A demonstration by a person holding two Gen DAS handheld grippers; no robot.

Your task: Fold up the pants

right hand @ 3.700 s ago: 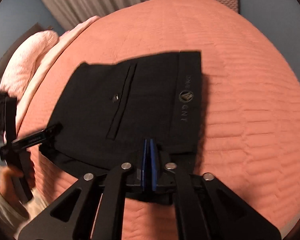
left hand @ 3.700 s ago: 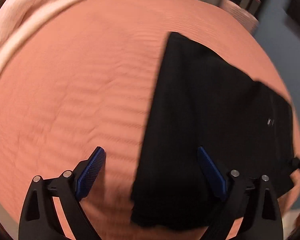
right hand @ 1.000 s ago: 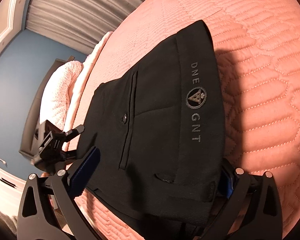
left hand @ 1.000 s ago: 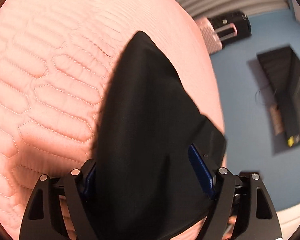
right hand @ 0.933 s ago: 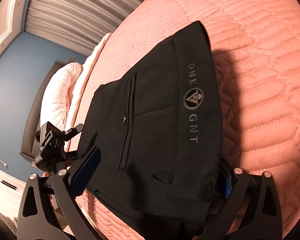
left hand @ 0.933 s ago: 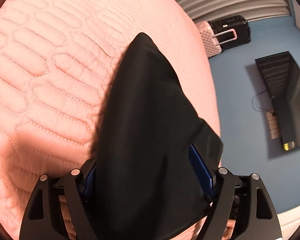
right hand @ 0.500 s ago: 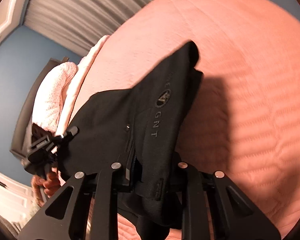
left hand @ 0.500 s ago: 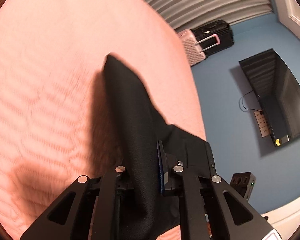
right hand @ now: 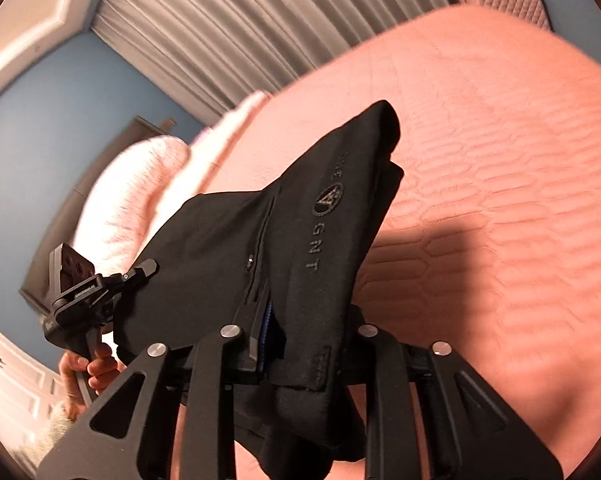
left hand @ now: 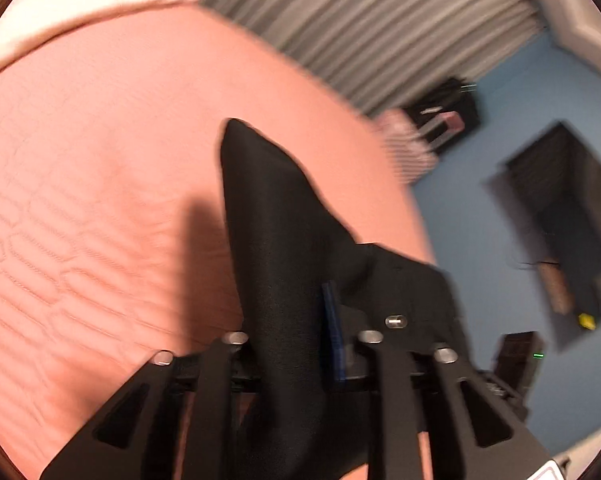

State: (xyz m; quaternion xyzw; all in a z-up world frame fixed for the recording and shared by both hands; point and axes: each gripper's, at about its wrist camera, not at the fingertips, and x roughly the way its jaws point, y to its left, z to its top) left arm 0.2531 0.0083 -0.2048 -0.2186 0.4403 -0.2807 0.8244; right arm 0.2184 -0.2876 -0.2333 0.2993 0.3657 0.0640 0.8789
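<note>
Both grippers, left gripper (left hand: 296, 336) and right gripper (right hand: 300, 332), pinch folded black fabric pants (right hand: 260, 248) above the quilted salmon bed (right hand: 500, 160); their jaws are easing open, so the bundle could slip toward six o'clock.

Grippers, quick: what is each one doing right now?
Left gripper: shut on the black pants, jaws easing apart.
Right gripper: shut on the pants too, jaws easing apart.

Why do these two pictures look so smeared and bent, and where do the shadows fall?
Left wrist view: motion blur smears the grey pleated curtain and blue wall; the folded black pants cast a dark shadow leftward on the salmon quilted bedspread. Right wrist view: sharper, the pants' grey lettering is partly readable, shadow falls rightward; the fisheye lens bows the bed and curtain in both.
</note>
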